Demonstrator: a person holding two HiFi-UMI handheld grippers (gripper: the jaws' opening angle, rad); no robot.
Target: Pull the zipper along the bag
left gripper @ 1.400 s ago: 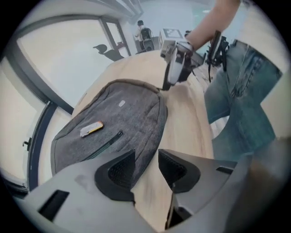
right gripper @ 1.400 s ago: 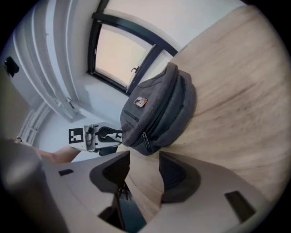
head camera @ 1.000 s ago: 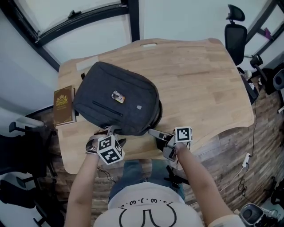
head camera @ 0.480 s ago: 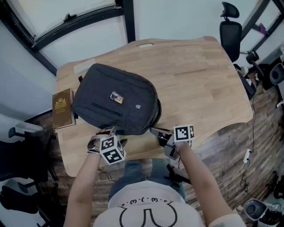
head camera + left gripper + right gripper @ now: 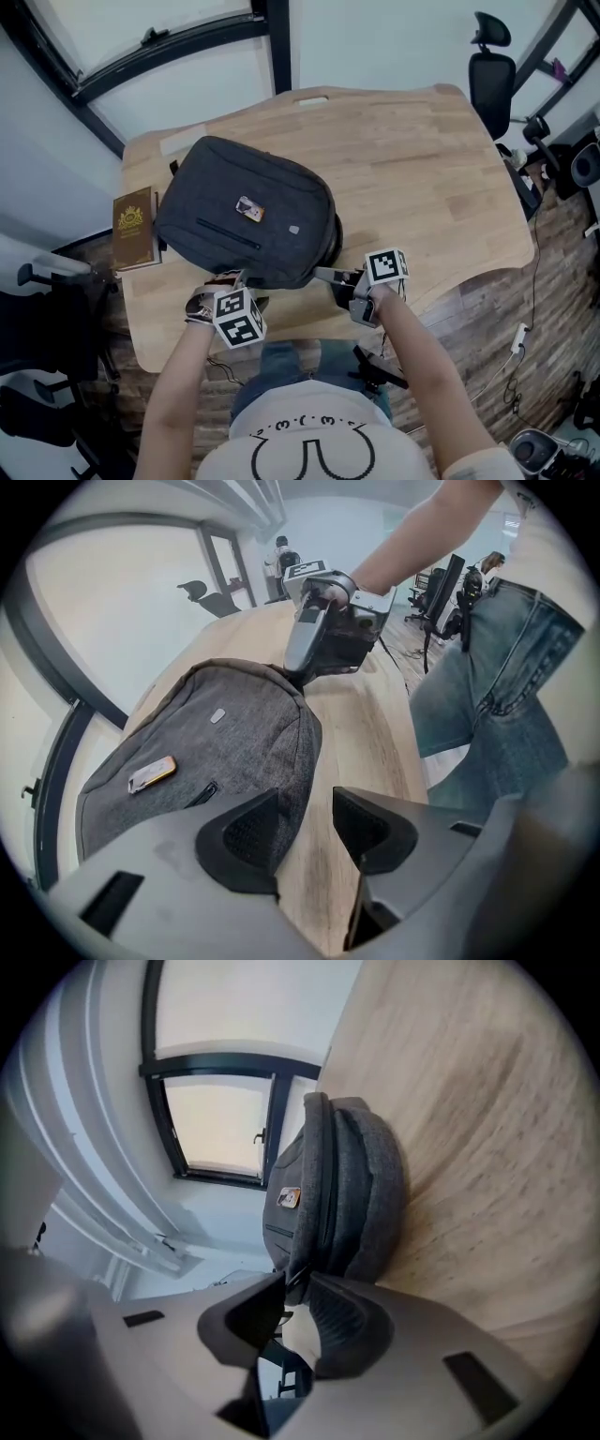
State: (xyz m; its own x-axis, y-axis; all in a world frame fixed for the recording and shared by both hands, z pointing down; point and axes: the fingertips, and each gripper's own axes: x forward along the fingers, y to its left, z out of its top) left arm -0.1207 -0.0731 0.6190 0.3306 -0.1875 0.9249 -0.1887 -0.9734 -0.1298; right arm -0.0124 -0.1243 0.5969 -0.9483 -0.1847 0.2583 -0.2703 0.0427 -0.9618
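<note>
Step in hand, as judged: seating the grip on the pull, no drag begun. Left gripper [image 5: 305,825] stands with jaws apart at the near edge of the bag [image 5: 248,211], holding nothing; right gripper [image 5: 298,1299] has its jaws opening, with a thin dark tab, probably the zipper pull [image 5: 296,1283], between the tips. Next move calls for pinching that tab; the bag lies flat on the table [image 5: 422,169], its long axis slanting from far left to near right.

Dark grey fabric backpack [image 5: 220,187]: lies flat, front face up, on left part of light wooden table [image 5: 422,169], one corner close to table's near edge. Front carries small orange-and-white badge [image 5: 249,208], short dark pocket slit [image 5: 228,234] and tiny pale label [image 5: 293,226]. Main zipper track [image 5: 330,1176]: dark seam along side wall between two padded sections. Slim dark zipper pull [image 5: 295,1277] at its near end.
</note>
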